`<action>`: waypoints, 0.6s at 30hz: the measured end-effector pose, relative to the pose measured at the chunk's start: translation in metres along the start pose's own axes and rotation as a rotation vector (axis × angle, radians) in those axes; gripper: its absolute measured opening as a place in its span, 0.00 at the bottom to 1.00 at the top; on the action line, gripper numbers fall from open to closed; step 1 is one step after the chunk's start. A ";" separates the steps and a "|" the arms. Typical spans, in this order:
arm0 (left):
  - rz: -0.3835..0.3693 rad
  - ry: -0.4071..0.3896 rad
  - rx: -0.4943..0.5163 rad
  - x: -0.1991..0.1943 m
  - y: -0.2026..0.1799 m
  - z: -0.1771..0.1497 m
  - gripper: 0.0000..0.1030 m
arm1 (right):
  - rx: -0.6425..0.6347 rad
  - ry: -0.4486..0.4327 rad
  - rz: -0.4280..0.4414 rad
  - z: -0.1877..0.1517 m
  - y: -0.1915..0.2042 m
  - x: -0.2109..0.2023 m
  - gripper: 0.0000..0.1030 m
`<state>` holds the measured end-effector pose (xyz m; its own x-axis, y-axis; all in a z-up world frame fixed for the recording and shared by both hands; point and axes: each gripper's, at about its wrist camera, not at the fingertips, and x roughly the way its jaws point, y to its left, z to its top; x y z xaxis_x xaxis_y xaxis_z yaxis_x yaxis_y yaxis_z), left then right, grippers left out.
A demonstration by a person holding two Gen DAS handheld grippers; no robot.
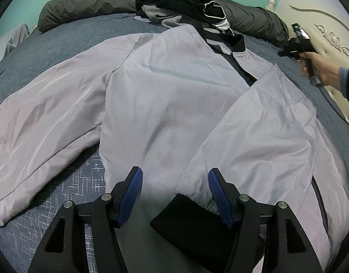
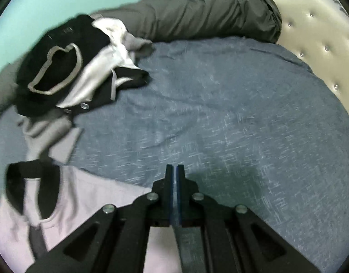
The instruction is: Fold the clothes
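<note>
Left claw (image 1: 175, 194): spread wide, empty, poised just above the jacket's black cuff (image 1: 188, 223).
Right claw (image 2: 174, 195): clenched on nothing, hanging over bare bed beside the jacket's collar (image 2: 26, 182).
Jacket (image 1: 163, 104): pale lilac, flat on the blue bed (image 1: 49, 52), one sleeve folded across the front, the other spread away from it.
Beyond the jacket: heap of unfolded clothes (image 1: 181, 2) by the collar.
Advice: probably grip the spread sleeve's end and lay it smoothly across the chest.

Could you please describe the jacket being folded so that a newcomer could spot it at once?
On the blue bedspread, the pale lilac jacket lies flat in front of the dark clothes pile. Only it has a black collar and black cuffs.
</note>
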<state>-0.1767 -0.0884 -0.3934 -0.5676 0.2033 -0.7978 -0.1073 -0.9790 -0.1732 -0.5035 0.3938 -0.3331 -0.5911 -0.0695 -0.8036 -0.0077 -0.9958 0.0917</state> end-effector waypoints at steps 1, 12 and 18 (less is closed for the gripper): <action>-0.001 0.000 -0.002 0.000 0.000 0.000 0.63 | -0.016 0.015 0.027 -0.004 0.003 0.000 0.02; -0.017 0.008 -0.024 -0.001 0.002 0.001 0.63 | -0.033 0.132 0.027 -0.036 0.017 0.032 0.02; -0.060 -0.023 -0.073 -0.022 0.011 0.006 0.63 | -0.006 0.023 0.157 -0.054 0.025 -0.028 0.02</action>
<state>-0.1705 -0.1033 -0.3742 -0.5805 0.2606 -0.7714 -0.0821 -0.9613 -0.2630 -0.4430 0.3678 -0.3400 -0.5662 -0.2254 -0.7929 0.0879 -0.9729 0.2138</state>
